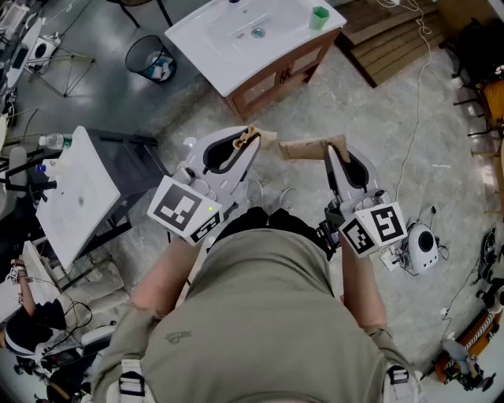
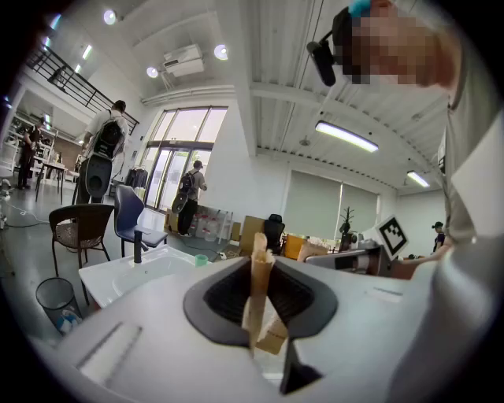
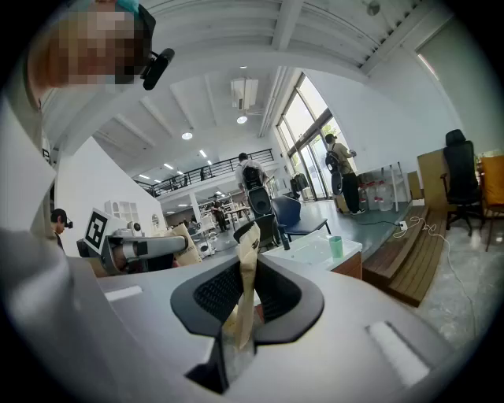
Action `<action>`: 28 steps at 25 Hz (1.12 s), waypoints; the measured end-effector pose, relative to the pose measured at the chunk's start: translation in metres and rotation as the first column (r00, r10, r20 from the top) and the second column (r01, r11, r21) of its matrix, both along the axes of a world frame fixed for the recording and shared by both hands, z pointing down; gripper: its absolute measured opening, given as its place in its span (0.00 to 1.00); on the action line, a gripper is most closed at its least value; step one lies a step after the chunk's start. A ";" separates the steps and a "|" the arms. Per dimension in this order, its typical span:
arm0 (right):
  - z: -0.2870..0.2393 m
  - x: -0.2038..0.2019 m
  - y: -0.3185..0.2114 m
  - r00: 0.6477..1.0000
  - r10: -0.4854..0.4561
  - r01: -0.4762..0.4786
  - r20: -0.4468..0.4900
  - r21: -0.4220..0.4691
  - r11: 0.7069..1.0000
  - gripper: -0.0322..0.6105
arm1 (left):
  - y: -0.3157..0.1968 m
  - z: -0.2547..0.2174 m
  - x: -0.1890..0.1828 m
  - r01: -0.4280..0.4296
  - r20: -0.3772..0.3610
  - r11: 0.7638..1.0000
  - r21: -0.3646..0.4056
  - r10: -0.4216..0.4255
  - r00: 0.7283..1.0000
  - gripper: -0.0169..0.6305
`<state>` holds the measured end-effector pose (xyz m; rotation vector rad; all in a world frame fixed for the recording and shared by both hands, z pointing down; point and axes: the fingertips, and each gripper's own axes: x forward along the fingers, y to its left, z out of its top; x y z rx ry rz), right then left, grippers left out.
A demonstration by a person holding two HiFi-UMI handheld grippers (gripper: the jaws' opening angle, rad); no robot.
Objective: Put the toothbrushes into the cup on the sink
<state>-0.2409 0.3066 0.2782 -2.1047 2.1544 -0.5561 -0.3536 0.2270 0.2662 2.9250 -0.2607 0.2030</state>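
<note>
- Head view, far left: a black mesh waste bin stands beside the sink cabinet.
- Low in front of the person's body, the left gripper has its jaws pinched on a tan paper-wrapped toothbrush.
- A white rectangular sink on a wooden cabinet stands well ahead of both grippers.
- Beside it, the right gripper is clamped on a second tan paper-wrapped toothbrush, which points toward the left gripper.
- A small green plastic cup sits on the sink's right corner, well apart from both toothbrushes.
</note>
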 end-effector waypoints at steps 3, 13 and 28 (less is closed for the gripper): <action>0.002 0.005 0.002 1.000 -0.002 0.002 0.006 -0.002 1.000 0.12 | 0.002 0.001 0.004 0.004 0.003 1.000 -0.002 -0.004 1.000 0.10; 0.004 0.034 0.021 0.999 -0.016 0.015 0.031 0.008 1.000 0.12 | 0.022 0.001 0.033 0.022 0.009 1.000 0.008 -0.023 1.000 0.10; 0.009 0.091 0.062 0.999 -0.021 0.020 0.045 0.025 0.999 0.12 | 0.061 -0.002 0.074 0.060 0.023 0.998 0.028 -0.061 0.998 0.10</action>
